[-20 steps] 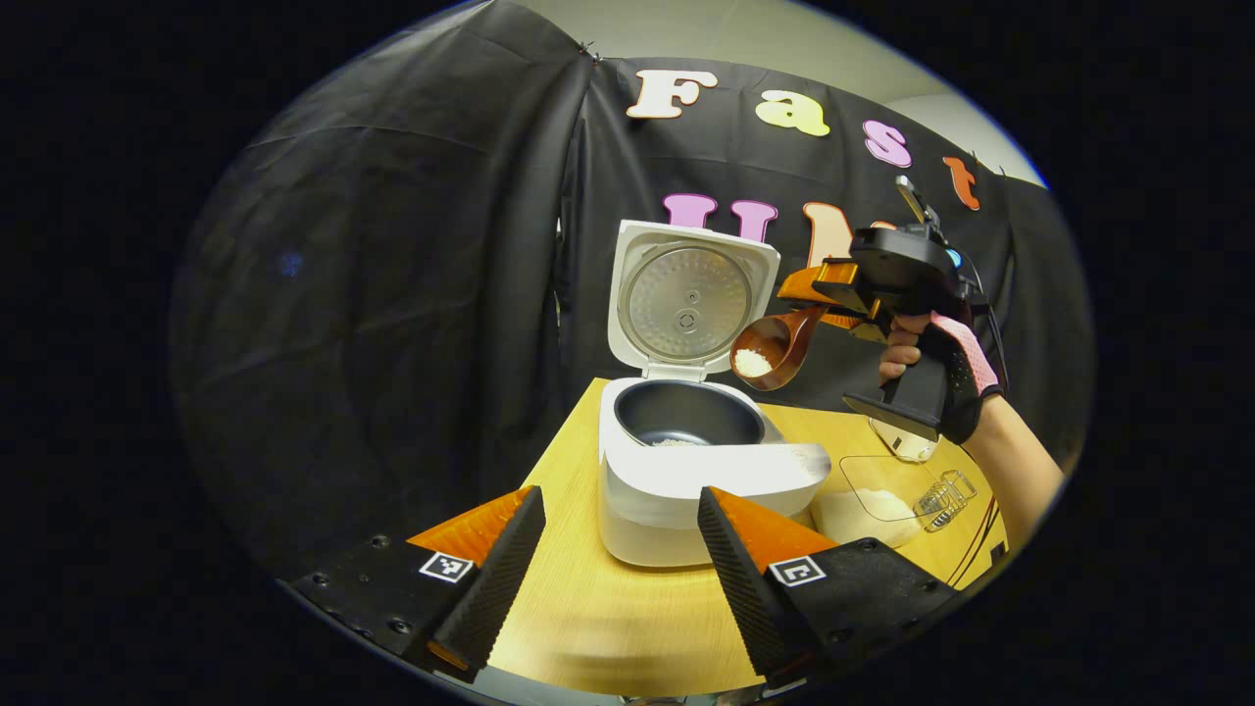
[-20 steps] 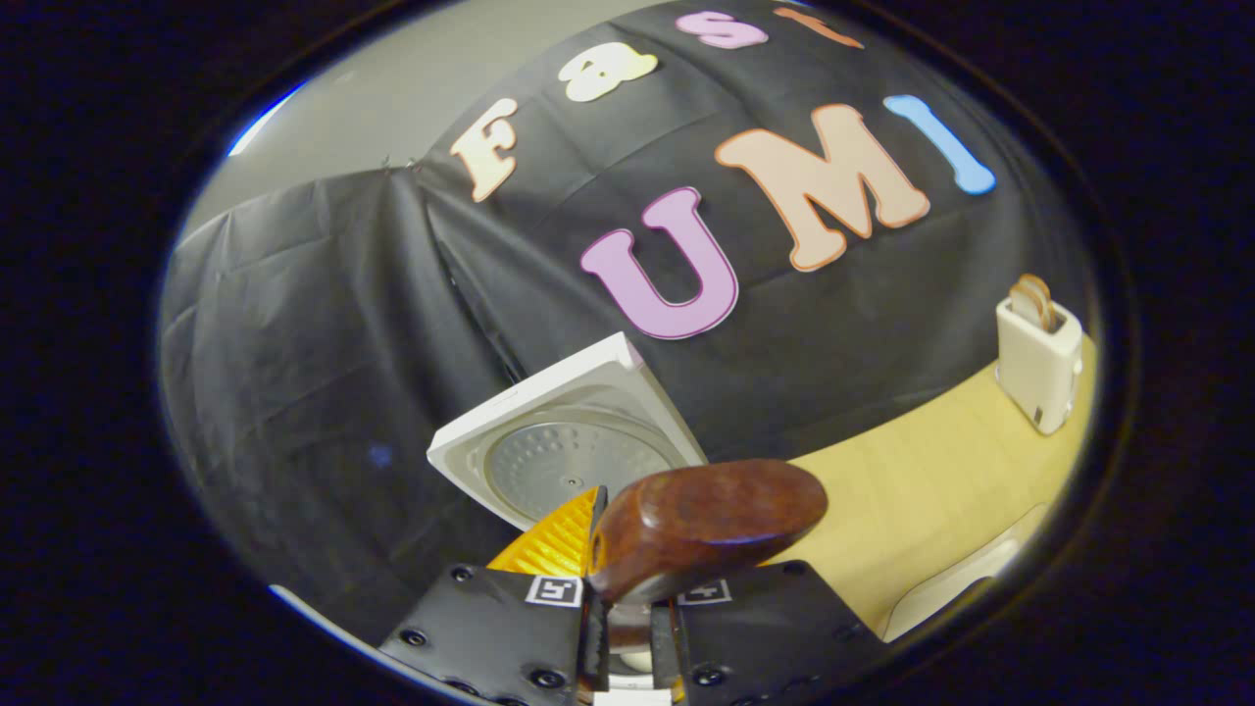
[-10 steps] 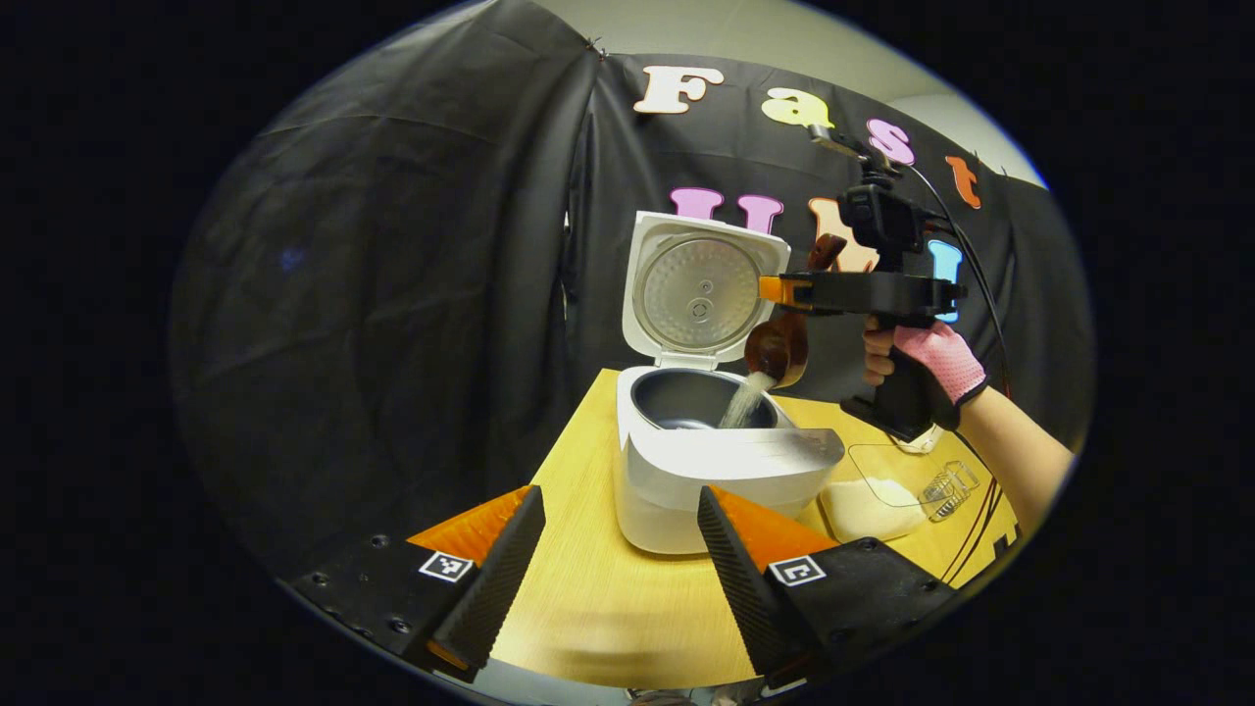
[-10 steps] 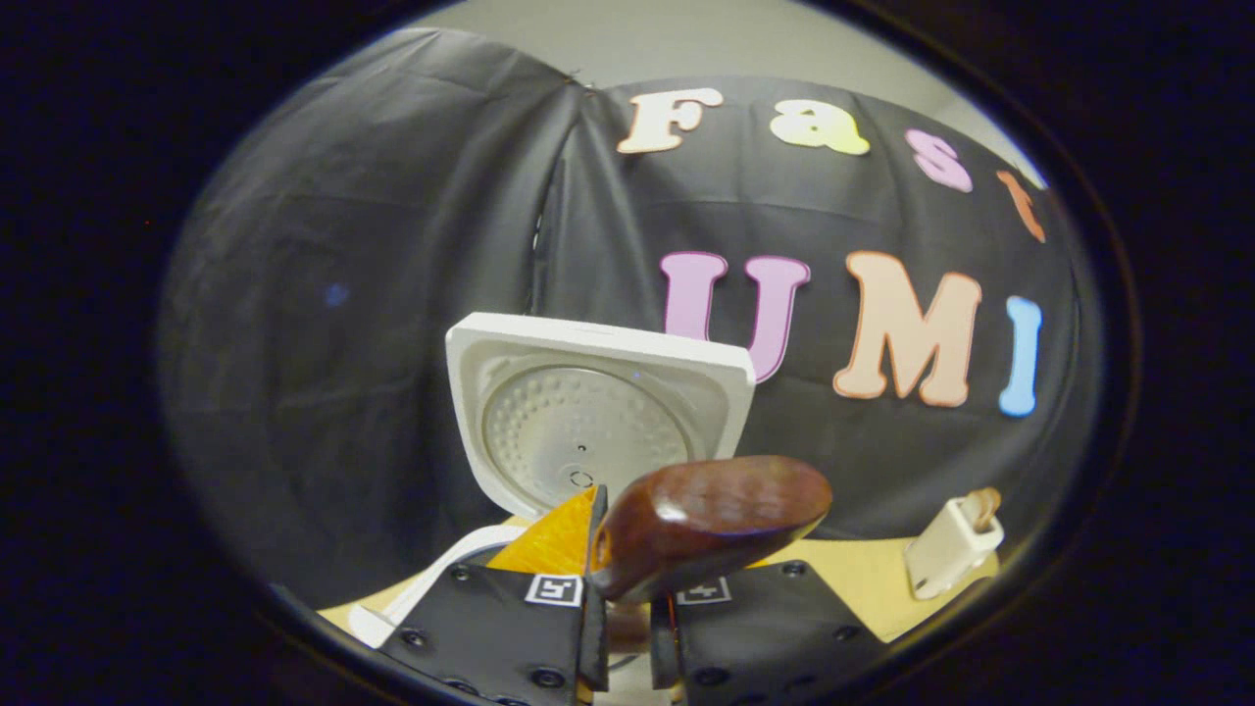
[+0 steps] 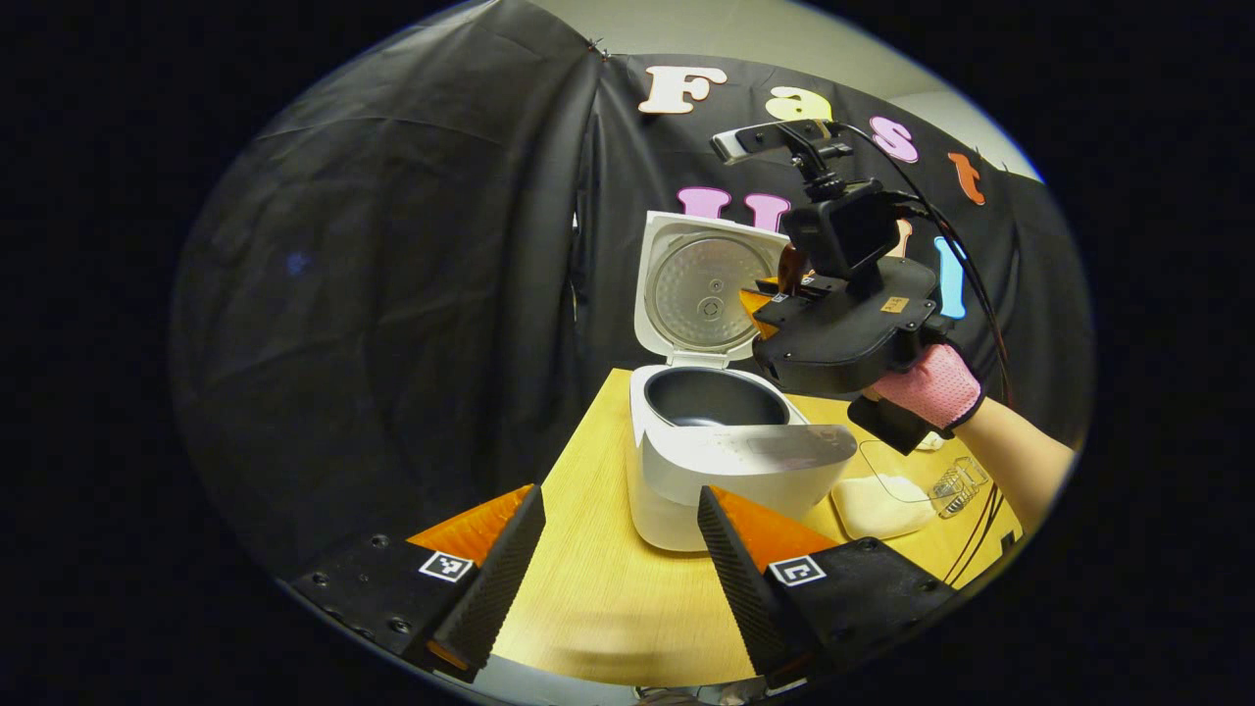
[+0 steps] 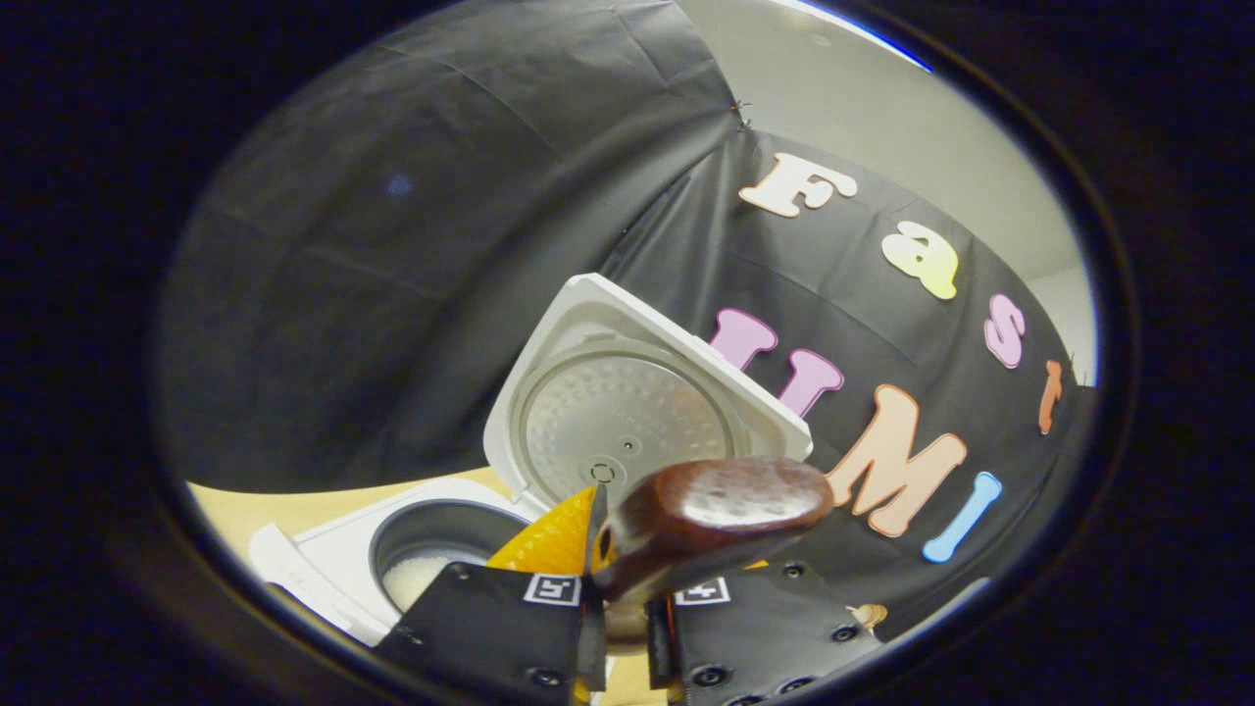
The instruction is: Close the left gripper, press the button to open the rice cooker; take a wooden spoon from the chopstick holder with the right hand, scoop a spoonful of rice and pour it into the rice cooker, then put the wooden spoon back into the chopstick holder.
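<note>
Standing open on the wooden counter [image 5: 588,588], the rice cooker [image 5: 730,471] is being viewed from the left gripper view, its lid [image 5: 704,289] raised upright at 12 o'clock of the dark inner pot [image 5: 714,397]. The left gripper [image 5: 620,549] is being held low at 6 o'clock of the cooker, its fingers [image 5: 495,579] spread wide apart with nothing between them.

The right gripper [image 5: 775,309] is being held above the cooker at about 2 o'clock of the pot, by a hand [image 5: 931,387] in a pink glove. In the right gripper view, the wooden spoon [image 6: 711,520] is being gripped by the right gripper [image 6: 623,628]: both fingers [image 6: 559,534] are being pressed close on the handle, and the thick brown end is being seen jutting out above them. The spoon's bowl is hidden from that view. White rice [image 6: 407,583] is being seen at the bottom of the pot [image 6: 431,549], at 9 o'clock of the gripper.

A clear container [image 5: 882,495] with white rice inside is being seen on the counter at 3 o'clock of the cooker, just beside it.
</note>
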Action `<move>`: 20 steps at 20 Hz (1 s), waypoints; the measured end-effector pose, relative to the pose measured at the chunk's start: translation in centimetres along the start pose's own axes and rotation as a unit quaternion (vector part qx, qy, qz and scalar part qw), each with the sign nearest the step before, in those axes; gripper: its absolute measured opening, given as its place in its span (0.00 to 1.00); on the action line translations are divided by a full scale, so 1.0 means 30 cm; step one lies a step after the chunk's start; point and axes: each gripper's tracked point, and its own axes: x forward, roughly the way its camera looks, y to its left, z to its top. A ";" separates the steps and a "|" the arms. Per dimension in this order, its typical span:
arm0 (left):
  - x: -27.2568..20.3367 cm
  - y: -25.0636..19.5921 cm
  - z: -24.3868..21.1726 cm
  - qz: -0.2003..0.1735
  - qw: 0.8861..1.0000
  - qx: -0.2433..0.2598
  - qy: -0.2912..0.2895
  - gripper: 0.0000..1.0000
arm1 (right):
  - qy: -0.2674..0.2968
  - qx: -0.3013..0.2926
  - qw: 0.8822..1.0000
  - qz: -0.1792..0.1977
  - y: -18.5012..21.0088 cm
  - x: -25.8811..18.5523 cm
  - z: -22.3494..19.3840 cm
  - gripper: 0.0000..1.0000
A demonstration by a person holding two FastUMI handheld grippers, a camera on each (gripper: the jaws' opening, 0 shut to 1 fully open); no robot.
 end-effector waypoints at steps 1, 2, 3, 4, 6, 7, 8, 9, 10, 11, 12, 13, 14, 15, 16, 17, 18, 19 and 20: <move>0.004 -0.003 0.004 0.000 1.000 0.001 -0.001 0.94 | 0.003 0.013 1.000 0.001 -0.008 0.002 -0.001 0.20; 0.010 -0.010 0.011 -0.001 1.000 0.002 -0.002 0.93 | 0.008 0.034 0.999 0.004 -0.015 0.002 0.000 0.20; 0.016 -0.019 0.020 -0.003 1.000 0.002 -0.005 0.93 | 0.015 0.064 0.998 0.009 -0.010 -0.007 -0.005 0.21; 0.022 -0.029 0.028 -0.006 1.000 0.003 -0.007 0.93 | 0.021 0.095 0.995 0.013 -0.012 -0.010 -0.005 0.21; 0.034 -0.053 0.033 -0.013 1.000 0.008 -0.009 0.93 | 0.036 0.183 0.982 0.022 -0.066 -0.027 -0.017 0.21; 0.038 -0.068 0.034 -0.018 1.000 0.012 -0.009 0.93 | 0.043 0.229 0.972 0.023 -0.109 -0.033 -0.027 0.21; 0.038 -0.084 0.035 -0.023 1.000 0.017 -0.009 0.93 | 0.048 0.273 0.961 0.023 -0.163 -0.031 -0.035 0.21; 0.044 -0.105 0.035 -0.029 0.999 0.022 -0.008 0.93 | 0.050 0.307 0.950 0.021 -0.209 -0.038 -0.046 0.21; 0.051 -0.127 0.036 -0.035 0.999 0.026 -0.006 0.93 | 0.052 0.334 0.941 0.018 -0.267 -0.044 -0.064 0.20; 0.059 -0.152 0.039 -0.041 0.999 0.031 -0.005 0.93 | 0.051 0.353 0.934 0.013 -0.323 -0.060 -0.079 0.20; 0.065 -0.177 0.047 -0.047 0.998 0.034 -0.005 0.93 | 0.050 0.369 0.928 0.006 -0.382 -0.076 -0.098 0.20; 0.071 -0.207 0.052 -0.053 0.998 0.036 -0.005 0.93 | 0.049 0.387 0.921 0.001 -0.440 -0.097 -0.120 0.20; 0.075 -0.238 0.056 -0.059 0.998 0.038 -0.005 0.93 | 0.048 0.406 0.912 -0.005 -0.496 -0.121 -0.145 0.20; 0.079 -0.268 0.054 -0.064 0.997 0.040 -0.005 0.93 | 0.048 0.422 0.905 -0.014 -0.559 -0.145 -0.176 0.20; 0.084 -0.296 0.051 -0.069 0.997 0.043 -0.004 0.93 | 0.047 0.432 0.900 -0.024 -0.623 -0.174 -0.208 0.20; 0.094 -0.324 0.048 -0.073 0.996 0.044 -0.004 0.93 | 0.046 0.437 0.897 -0.035 -0.695 -0.202 -0.243 0.20; 0.104 -0.354 0.048 -0.077 0.996 0.044 -0.002 0.93 | 0.047 0.438 0.897 -0.048 -0.761 -0.237 -0.281 0.19; 0.114 -0.387 0.048 -0.081 0.996 0.042 0.001 0.93 | 0.048 0.435 0.897 -0.060 -0.827 -0.271 -0.321 0.19; 0.125 -0.419 0.049 -0.084 0.996 0.041 0.004 0.93 | 0.049 0.434 0.897 -0.070 -0.888 -0.306 -0.359 0.19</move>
